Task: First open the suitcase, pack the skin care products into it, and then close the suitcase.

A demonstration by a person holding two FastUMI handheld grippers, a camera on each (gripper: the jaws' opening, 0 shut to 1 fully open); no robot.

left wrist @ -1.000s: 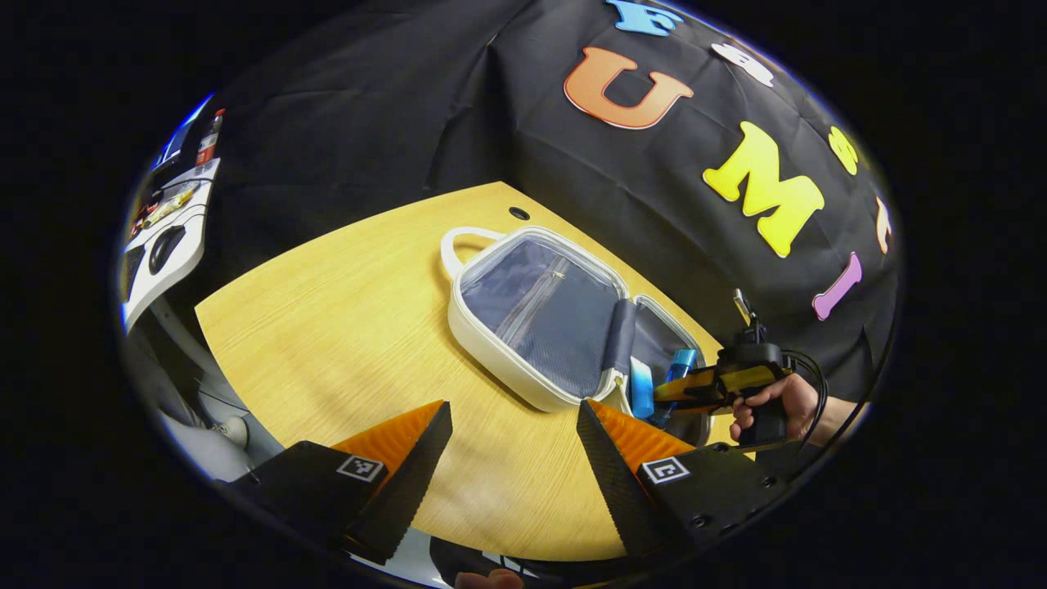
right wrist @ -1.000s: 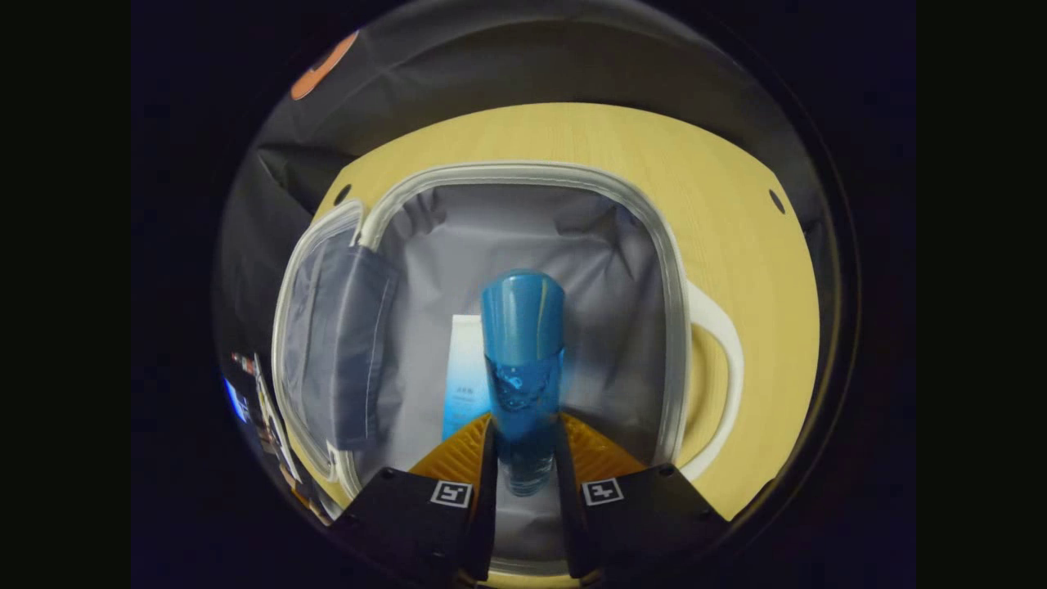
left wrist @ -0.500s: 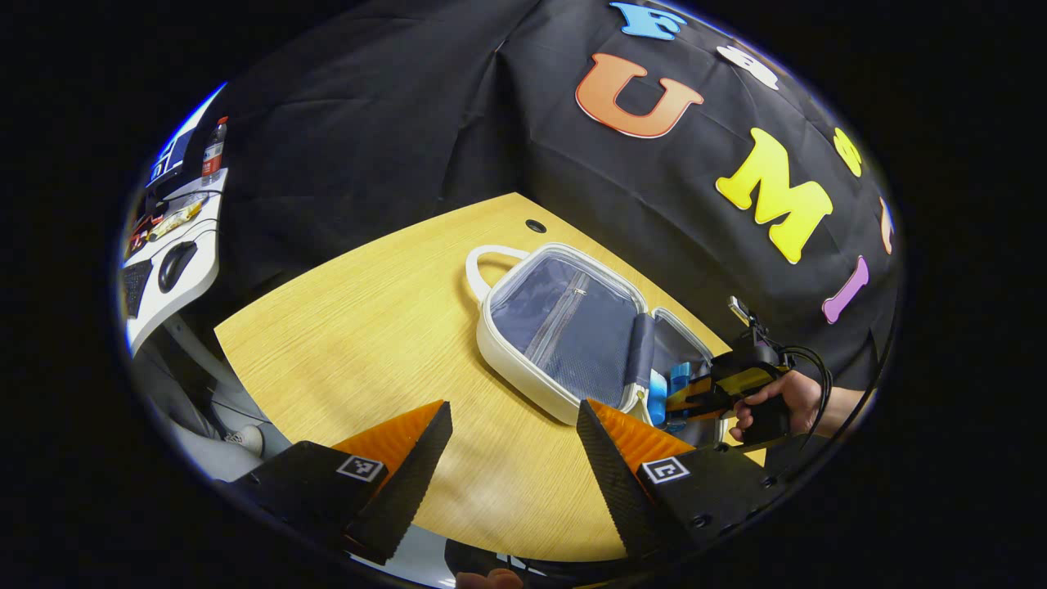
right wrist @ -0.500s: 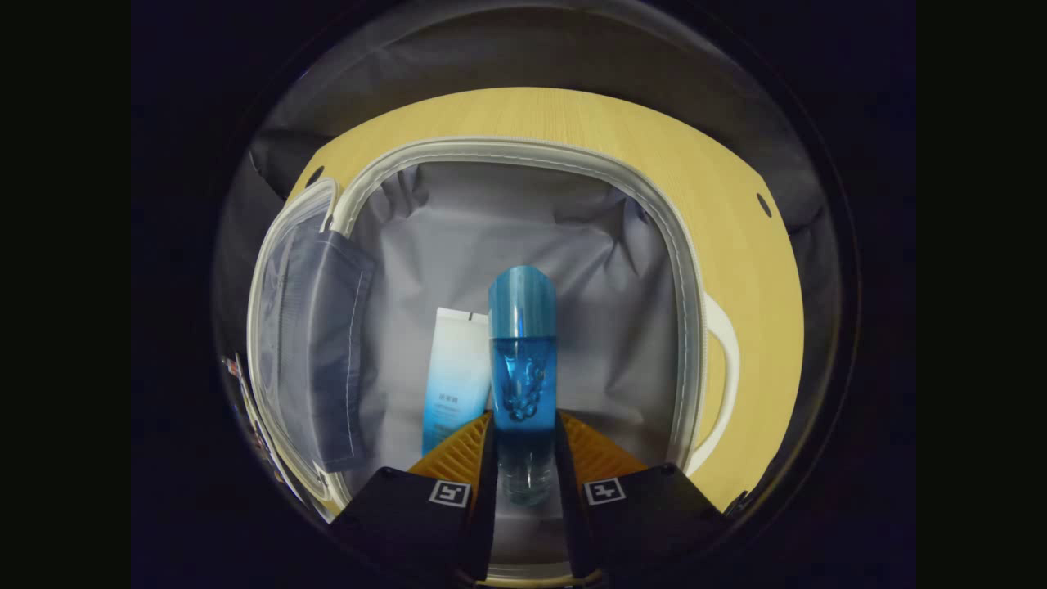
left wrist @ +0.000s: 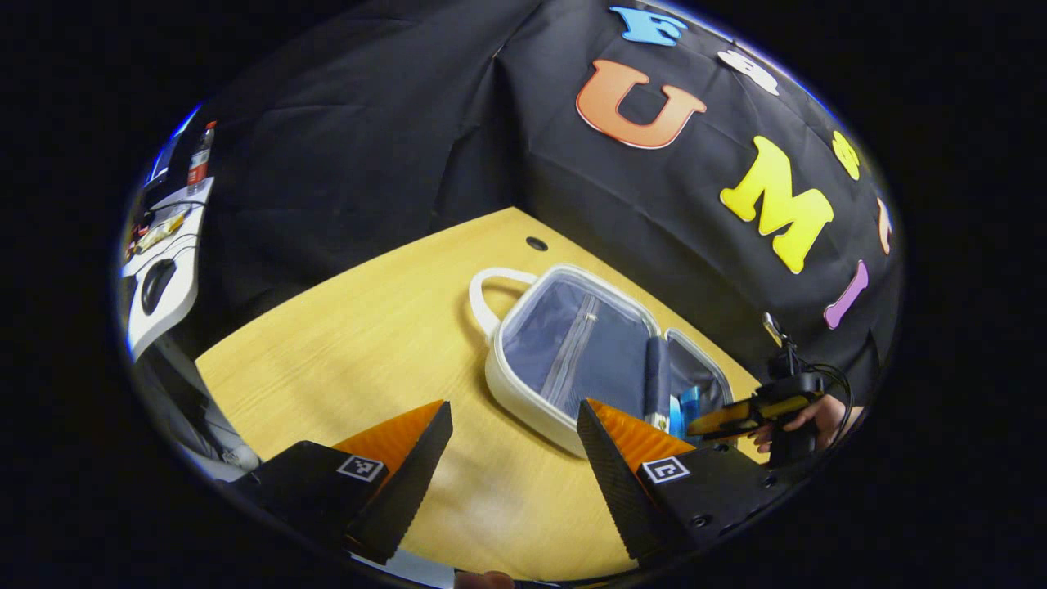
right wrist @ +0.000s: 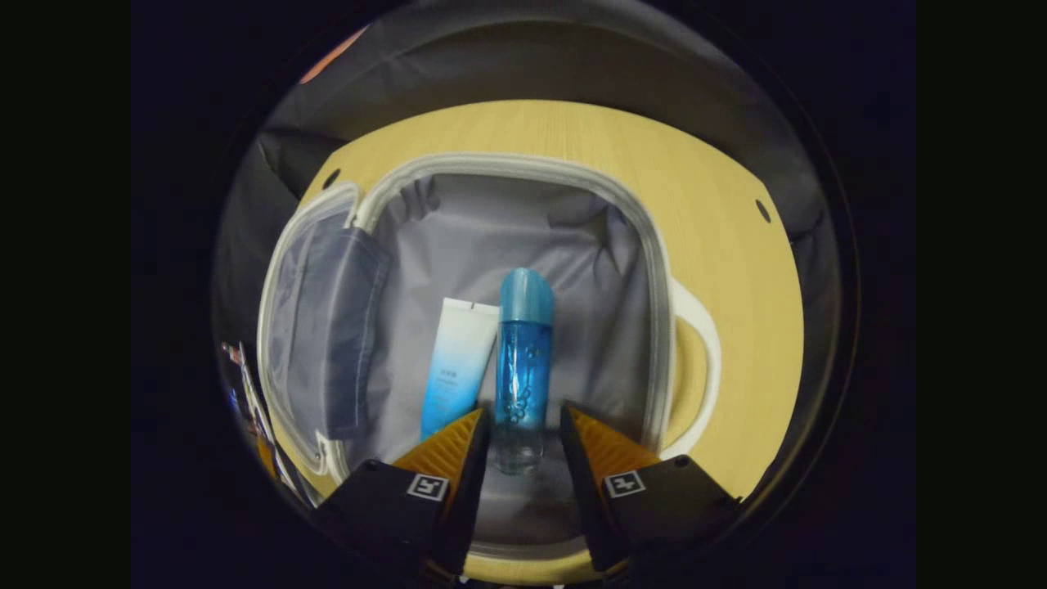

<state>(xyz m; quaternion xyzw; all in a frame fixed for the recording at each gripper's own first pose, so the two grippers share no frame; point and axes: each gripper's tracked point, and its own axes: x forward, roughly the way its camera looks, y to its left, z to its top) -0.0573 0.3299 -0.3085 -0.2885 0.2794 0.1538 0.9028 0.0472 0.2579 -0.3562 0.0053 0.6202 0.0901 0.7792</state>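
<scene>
The white suitcase [right wrist: 654,270] lies open on the wooden table, its grey lining showing. Inside, a white-and-blue tube [right wrist: 454,360] and a blue bottle [right wrist: 522,343] lie side by side. My right gripper [right wrist: 523,413] hovers open over the bottle's base, fingers apart on either side and not pressing it. The case's lid [right wrist: 327,327] is folded out to the left. In the left gripper view the suitcase [left wrist: 523,393] sits mid-table, with the right gripper [left wrist: 724,419] and a hand [left wrist: 810,413] at its far end. My left gripper [left wrist: 514,405] is open above the table, holding nothing.
The wooden table [left wrist: 368,327] has a cable hole [left wrist: 536,243] near the back corner. The suitcase's white handle [left wrist: 483,286] points toward the booth's wall. Beyond the table's left edge stands a white desk with a mouse [left wrist: 155,282] and a drink bottle [left wrist: 199,159].
My right gripper lowered the blue bottle beside the tube, then opened and let it go. It has drawn back slightly. The left gripper stayed open, shifting a little.
</scene>
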